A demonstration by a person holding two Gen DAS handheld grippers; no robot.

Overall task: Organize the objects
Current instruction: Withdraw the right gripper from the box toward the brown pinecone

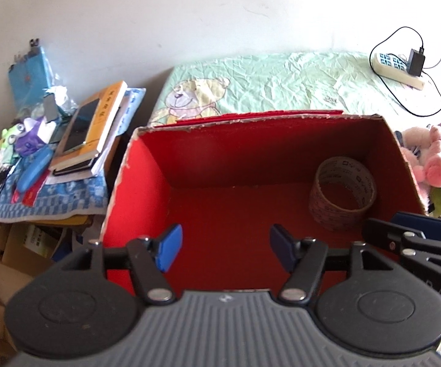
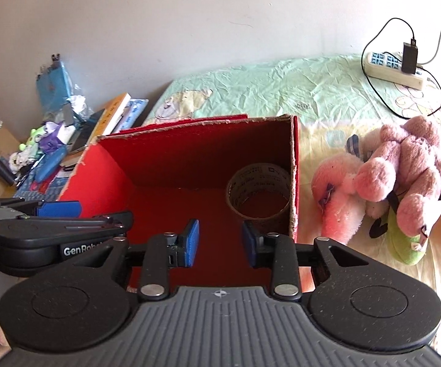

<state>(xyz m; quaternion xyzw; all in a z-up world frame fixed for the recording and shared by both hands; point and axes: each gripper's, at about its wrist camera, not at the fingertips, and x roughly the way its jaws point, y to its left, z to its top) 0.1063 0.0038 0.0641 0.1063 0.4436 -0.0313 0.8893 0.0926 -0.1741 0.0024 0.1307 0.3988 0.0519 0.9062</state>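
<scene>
Tape roll (image 1: 342,194) lay on its side in the far right corner of the red box (image 1: 220,168), beyond both pairs of fingers. Left gripper (image 1: 225,252) and right gripper (image 2: 220,243) hung apart-jawed over the box floor, holding nothing; pink plush toys (image 2: 388,180) lay right of them on the bedsheet (image 2: 281,88).

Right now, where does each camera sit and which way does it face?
Left wrist: on the left gripper, angled down into the red box; own open fingers show, the right gripper at right.
Right wrist: on the right gripper, facing the box's right part and the pink plush toys; own open fingers show, the left gripper at left.
Shared: box, tape roll, power strip, book pile.
</scene>
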